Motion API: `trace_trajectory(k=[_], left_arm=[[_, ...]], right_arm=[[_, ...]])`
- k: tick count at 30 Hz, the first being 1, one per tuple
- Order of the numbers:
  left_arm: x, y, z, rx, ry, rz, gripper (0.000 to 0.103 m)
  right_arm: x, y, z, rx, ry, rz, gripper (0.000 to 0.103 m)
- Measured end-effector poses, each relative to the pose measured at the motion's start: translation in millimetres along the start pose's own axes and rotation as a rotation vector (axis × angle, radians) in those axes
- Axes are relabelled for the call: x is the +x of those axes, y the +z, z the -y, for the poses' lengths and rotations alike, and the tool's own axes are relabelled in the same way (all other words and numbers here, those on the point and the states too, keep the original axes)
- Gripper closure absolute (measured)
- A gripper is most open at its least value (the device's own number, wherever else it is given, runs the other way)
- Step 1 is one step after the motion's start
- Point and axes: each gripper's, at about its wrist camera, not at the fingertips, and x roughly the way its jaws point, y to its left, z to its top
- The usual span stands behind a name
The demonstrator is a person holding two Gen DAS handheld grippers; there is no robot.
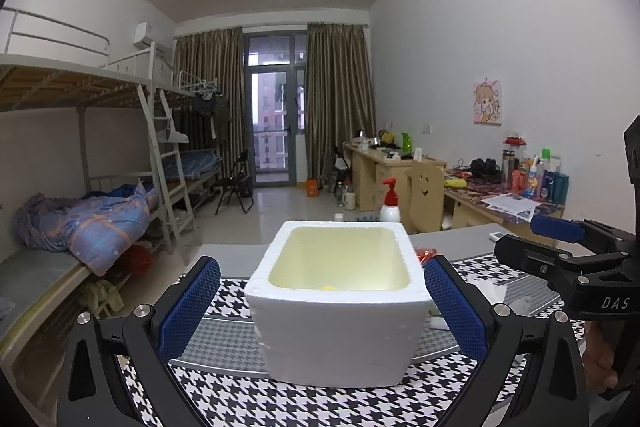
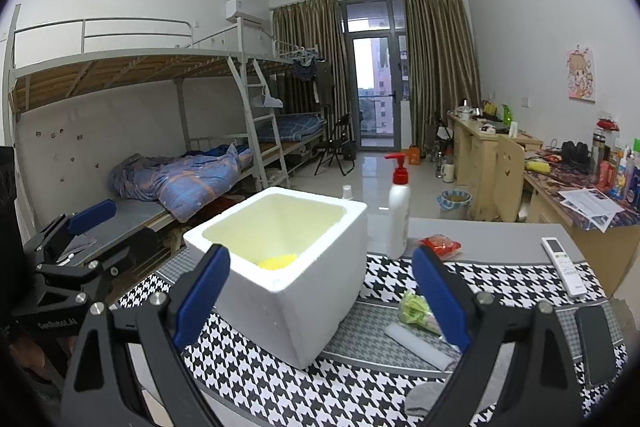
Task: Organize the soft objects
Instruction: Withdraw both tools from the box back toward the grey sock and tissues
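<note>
A white foam box stands on the houndstooth cloth, also in the right wrist view. A yellow soft object lies inside it. My left gripper is open and empty, its blue pads on either side of the box. My right gripper is open and empty, just in front of the box. A green-and-white soft bundle lies on the cloth right of the box. A grey soft item lies at the front edge. A red packet lies behind.
A white pump bottle stands behind the box. A white remote and a black phone lie at the table's right. A bunk bed is at the left, cluttered desks at the right.
</note>
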Motion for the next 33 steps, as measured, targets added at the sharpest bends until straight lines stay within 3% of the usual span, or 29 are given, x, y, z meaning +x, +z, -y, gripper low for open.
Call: trace_trajectory(k=[15,33], left_arm=[[-4,-4,10,-0.024,-0.028,0.022,0.001],[11,-21,20,-0.057,-0.044,-0.011,0.001]], right_arm=[[-13,-12,17,0.022,-0.038,0.001,0.008],[-17,-34,44,0.059,-0.096,-0.048,0.008]])
